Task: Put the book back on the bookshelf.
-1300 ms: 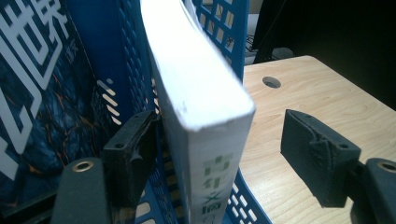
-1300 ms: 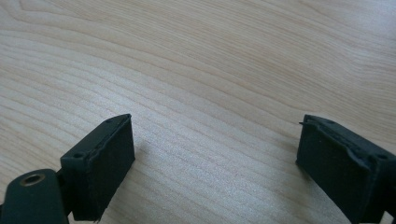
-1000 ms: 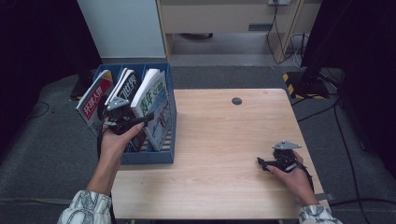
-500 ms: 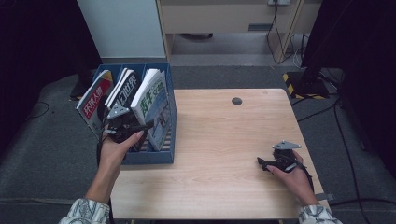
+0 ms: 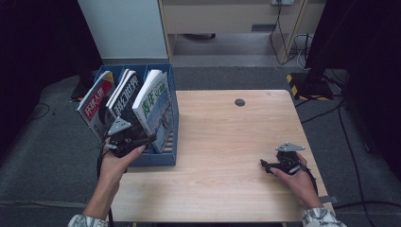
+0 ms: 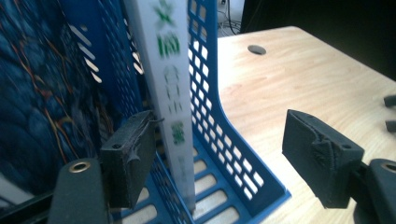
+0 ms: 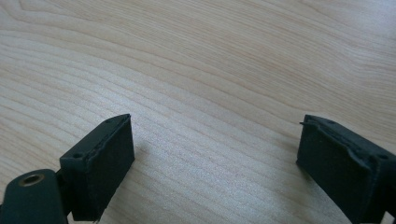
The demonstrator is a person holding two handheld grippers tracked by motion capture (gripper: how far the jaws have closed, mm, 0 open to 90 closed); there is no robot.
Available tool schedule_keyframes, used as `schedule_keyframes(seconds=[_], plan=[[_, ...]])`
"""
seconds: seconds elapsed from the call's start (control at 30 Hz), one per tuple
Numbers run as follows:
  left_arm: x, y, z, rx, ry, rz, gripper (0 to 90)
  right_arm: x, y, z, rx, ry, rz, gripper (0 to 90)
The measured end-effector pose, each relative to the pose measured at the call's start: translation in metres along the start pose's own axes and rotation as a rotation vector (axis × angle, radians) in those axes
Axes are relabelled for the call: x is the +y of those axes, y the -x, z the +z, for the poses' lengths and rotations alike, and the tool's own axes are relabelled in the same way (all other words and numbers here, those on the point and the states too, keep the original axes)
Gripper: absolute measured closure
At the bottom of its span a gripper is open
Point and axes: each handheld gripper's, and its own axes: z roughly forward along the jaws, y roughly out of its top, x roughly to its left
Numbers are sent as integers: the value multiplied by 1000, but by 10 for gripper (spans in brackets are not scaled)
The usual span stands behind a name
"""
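Your left gripper (image 6: pixel 224 154) spreads its jaws around the white magazine (image 6: pixel 170 93) in the blue file rack (image 5: pixel 170 118), ready to grip; your right gripper (image 7: pixel 215 163) rests open, empty, on the table (image 5: pixel 227 156)

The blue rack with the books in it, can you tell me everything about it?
The blue rack looks like plastic, with walls and floor cut full of slots. Dividers split it into three upright compartments, each holding a leaning book or magazine. It stands on the wooden table at its left edge. The left gripper is open at its near end, one jaw inside and one outside the right wall.
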Motion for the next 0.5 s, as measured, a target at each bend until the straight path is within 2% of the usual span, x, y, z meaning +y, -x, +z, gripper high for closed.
schedule_keyframes(seconds=[0.23,0.5], plan=[[-10,2,-6,-8,-13,8,246,0,0,0,-1,1,0,110],[-10,11,-2,-32,-24,34,239,0,0,0,0,0,-2,109]])
